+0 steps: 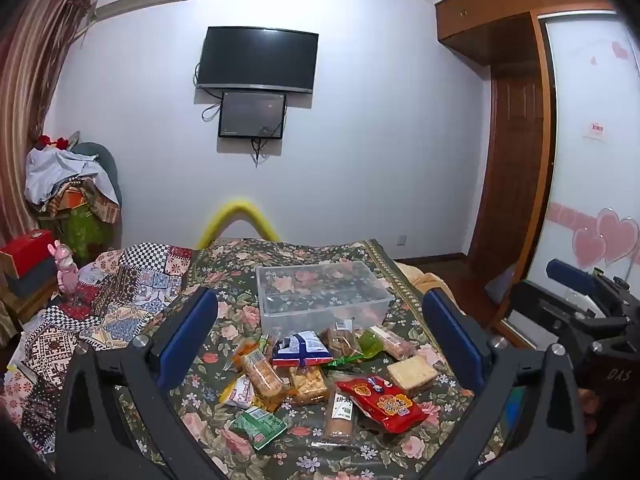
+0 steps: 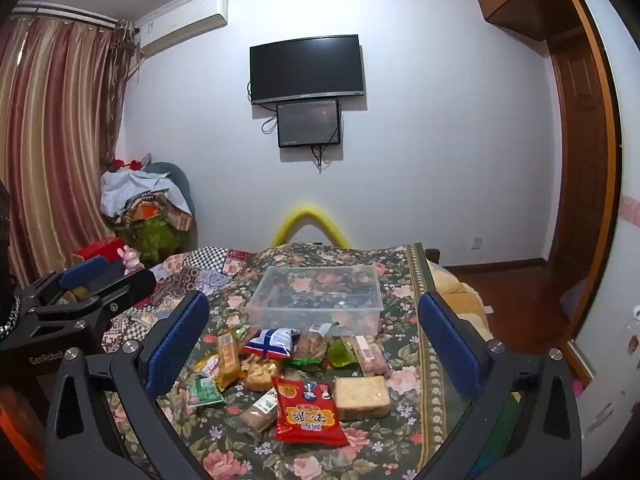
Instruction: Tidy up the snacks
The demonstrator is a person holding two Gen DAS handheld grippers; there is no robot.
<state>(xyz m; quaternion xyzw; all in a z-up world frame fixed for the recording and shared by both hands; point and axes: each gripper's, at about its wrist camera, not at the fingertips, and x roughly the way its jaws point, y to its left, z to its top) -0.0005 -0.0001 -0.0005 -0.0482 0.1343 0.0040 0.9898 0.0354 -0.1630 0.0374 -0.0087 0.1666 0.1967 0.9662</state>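
Note:
A clear plastic box (image 1: 324, 294) (image 2: 316, 296) stands empty on a floral-covered table (image 1: 352, 452) (image 2: 408, 436). In front of it lies a heap of snack packets: a red bag (image 1: 380, 402) (image 2: 308, 410), a pale cake slice (image 1: 412, 374) (image 2: 362, 396), a blue and white pouch (image 1: 302, 346) (image 2: 270, 342), a green packet (image 1: 260, 426) (image 2: 205, 392) and several biscuit packs. My left gripper (image 1: 320, 312) hangs open above the heap, nothing between its blue pads. My right gripper (image 2: 312, 312) is open too, also empty. Each gripper shows at the edge of the other's view.
A patchwork quilt (image 1: 100, 304) lies left of the table with a pink toy (image 1: 66, 270) and red box (image 1: 24, 248). A yellow foam arch (image 1: 238, 220) rises behind the table. Wooden floor and a wardrobe (image 1: 516, 140) lie to the right.

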